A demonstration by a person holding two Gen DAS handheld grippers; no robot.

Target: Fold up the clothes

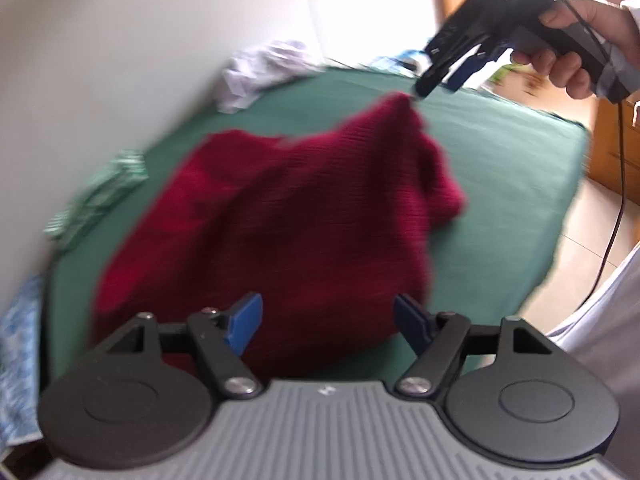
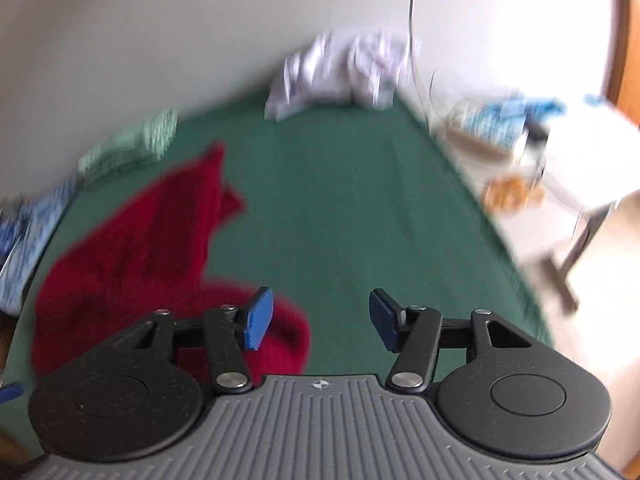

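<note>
A bed with a green sheet carries the clutter: a crumpled white garment lies at its far end by the wall, a pale green folded cloth and a blue patterned cloth sit along the wall side, and a small white side table with blurred odds and ends stands just beside the bed's other edge. The dark red knitted sweater lies bunched on the sheet, one corner standing up in a peak. The left hand-held gripper stands well open just above the near edge of the sweater, nothing between its blue pads. The right hand-held gripper, held in a hand, is also open and empty; in the left wrist view its tip sits right at the raised corner, and blur hides whether they touch.
</note>
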